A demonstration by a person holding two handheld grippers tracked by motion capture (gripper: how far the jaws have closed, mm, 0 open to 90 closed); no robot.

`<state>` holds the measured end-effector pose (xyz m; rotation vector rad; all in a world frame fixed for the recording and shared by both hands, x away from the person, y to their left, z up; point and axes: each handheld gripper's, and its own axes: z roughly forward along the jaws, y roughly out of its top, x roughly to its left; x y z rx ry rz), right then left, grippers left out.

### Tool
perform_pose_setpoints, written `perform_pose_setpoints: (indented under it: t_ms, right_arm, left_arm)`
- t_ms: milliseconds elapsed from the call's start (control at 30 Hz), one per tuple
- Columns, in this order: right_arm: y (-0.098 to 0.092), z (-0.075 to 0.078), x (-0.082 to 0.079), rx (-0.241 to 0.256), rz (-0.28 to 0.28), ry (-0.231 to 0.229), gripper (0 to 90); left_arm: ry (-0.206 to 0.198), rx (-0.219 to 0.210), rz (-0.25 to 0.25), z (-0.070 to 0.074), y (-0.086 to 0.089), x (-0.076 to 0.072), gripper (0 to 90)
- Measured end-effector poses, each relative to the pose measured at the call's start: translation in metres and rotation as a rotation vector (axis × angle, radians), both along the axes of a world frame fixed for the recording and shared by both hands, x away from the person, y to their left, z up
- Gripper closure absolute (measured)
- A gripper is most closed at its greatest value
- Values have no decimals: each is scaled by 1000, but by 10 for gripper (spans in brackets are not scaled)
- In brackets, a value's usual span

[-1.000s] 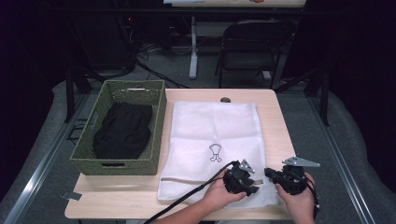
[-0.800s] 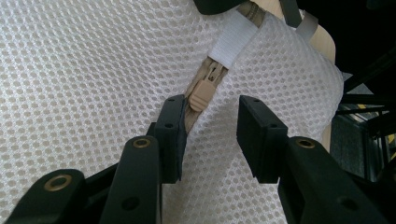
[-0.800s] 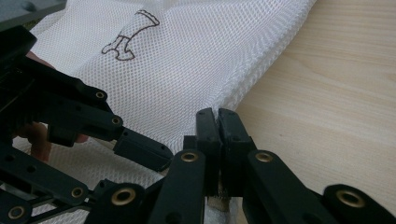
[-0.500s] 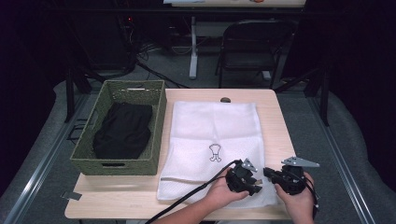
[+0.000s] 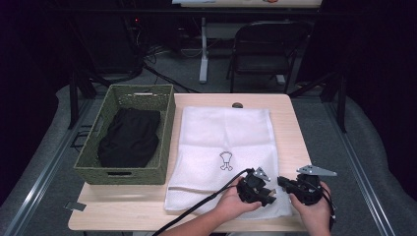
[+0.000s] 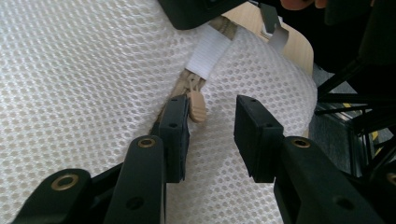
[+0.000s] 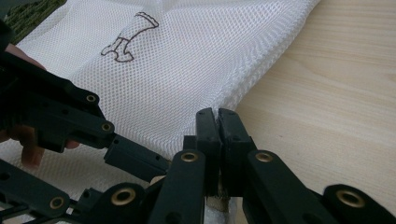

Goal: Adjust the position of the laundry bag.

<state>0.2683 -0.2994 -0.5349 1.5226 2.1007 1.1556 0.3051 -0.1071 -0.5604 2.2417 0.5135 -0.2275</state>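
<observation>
A white mesh laundry bag [image 5: 226,142] with a small brown logo lies flat on the wooden table [image 5: 290,128]. Both grippers meet at its near right corner. My left gripper [image 5: 270,198] is open, and its jaws straddle the tan zipper pull [image 6: 196,105], which lies against the left pad. The zipper tape runs up to a white tab [image 6: 208,51]. My right gripper [image 5: 282,182] is shut on the bag's corner at that end of the zipper; its jaws [image 7: 217,114] pinch the mesh edge, with tan tape showing below them. A hand holds each gripper.
A green woven basket [image 5: 167,123] with a black garment [image 5: 130,137] inside stands left of the bag. A small dark grommet [image 5: 237,105] sits at the table's far edge. Bare wood lies right of the bag [image 7: 327,84]. A folding chair [image 5: 268,49] stands beyond the table.
</observation>
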Motion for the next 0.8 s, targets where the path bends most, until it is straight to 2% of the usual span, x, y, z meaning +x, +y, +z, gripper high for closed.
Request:
perform_pose_setpoints:
  t_ms: [67, 167, 300, 433, 600, 667, 800]
  right_arm:
    - [0, 0, 0, 1, -1, -1, 880]
    - [0, 0, 0, 4, -1, 0, 880]
    - [0, 0, 0, 3, 0, -2, 880]
    - [0, 0, -1, 1, -1, -3, 880]
    - [1, 0, -1, 1, 0, -3, 880]
    - [1, 0, 0, 1, -1, -3, 880]
    - [1, 0, -1, -2, -1, -1, 880]
  left_arm:
    - [-10, 16, 2, 1, 0, -1, 656]
    - [0, 4, 5, 0, 0, 0, 662]
    - [-1, 14, 20, -2, -2, -1, 674]
    - [7, -1, 24, -3, -3, -1, 689]
    - [9, 8, 30, -3, -3, 0, 699]
    - [18, -4, 34, -5, -3, 1, 706]
    - [27, -1, 40, -6, -3, 2, 722]
